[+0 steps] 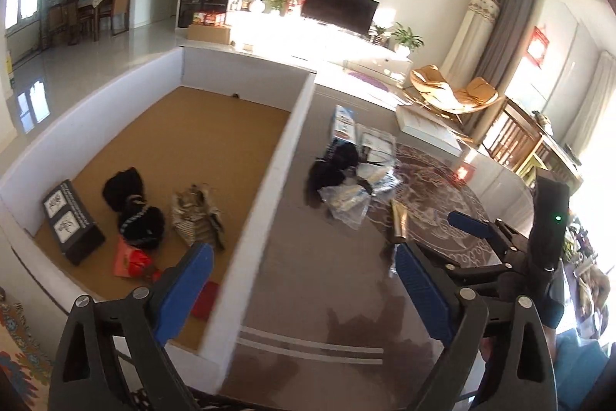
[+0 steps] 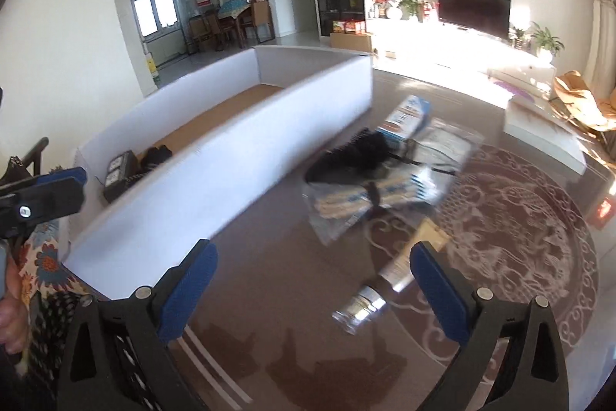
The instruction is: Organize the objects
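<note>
Tube [image 2: 400, 264] lies on the worktop [image 2: 269, 257], at about one o'clock from my right gripper [image 2: 313, 289]. It looks light, squashy and slippery, so I'd pinch its flat middle. Both my right and left gripper [image 1: 304, 289] are wide open, holding nothing.

Glass-topped table [image 2: 308, 353]: white box [image 2: 231, 180], tube [image 2: 400, 272], bagged bundle [image 2: 365, 199], carton [image 2: 408, 118].
</note>
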Demonstrator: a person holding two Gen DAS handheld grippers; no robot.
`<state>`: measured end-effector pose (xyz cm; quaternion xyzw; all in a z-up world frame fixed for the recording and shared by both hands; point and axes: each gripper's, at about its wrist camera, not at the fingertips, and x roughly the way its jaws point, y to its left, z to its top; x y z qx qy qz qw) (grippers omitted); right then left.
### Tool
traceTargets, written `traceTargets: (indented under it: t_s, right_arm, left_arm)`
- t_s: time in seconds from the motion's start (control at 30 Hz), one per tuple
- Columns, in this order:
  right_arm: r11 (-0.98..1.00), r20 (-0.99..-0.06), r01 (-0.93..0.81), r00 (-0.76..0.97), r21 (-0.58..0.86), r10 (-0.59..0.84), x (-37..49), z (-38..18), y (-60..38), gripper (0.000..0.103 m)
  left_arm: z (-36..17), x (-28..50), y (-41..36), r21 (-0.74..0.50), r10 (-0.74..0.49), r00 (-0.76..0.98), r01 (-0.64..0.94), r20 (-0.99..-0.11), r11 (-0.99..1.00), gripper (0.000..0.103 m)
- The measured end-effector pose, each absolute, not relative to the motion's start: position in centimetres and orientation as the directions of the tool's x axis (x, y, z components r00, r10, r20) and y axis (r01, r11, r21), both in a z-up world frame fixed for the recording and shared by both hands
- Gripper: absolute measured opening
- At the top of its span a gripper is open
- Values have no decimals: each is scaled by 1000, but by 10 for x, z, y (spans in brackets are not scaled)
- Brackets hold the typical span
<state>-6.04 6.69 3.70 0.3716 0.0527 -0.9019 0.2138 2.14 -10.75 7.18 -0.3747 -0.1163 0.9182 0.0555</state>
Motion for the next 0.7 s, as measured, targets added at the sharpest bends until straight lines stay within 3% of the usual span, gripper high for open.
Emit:
traceTargets:
  t_s: [0.07,0.2,0.37,0.7]
  right_arm:
    - [-939,-723,343,-652,-13,-229,-56,20,118,101]
    - [-977,-779,201,-623,-73,-70,-43,-11,190,101]
    - [-996,-798,90,-602,-26,-34,-28,-24,226,101]
    - [-999,-816,41,-578,-15,-12,-33,-33,220,103]
  left_arm:
    - [56,23,-67,-263,254,-681,-93,-687,-960,101]
    - [19,7,-17,-226,270,-604,-149,-750,-963,101]
    - [-11,-6,1,-172,232,-552,-158,-801,-972,101]
    - [-35,-20,-9,-186,200,-510,-80,-837,-979,101]
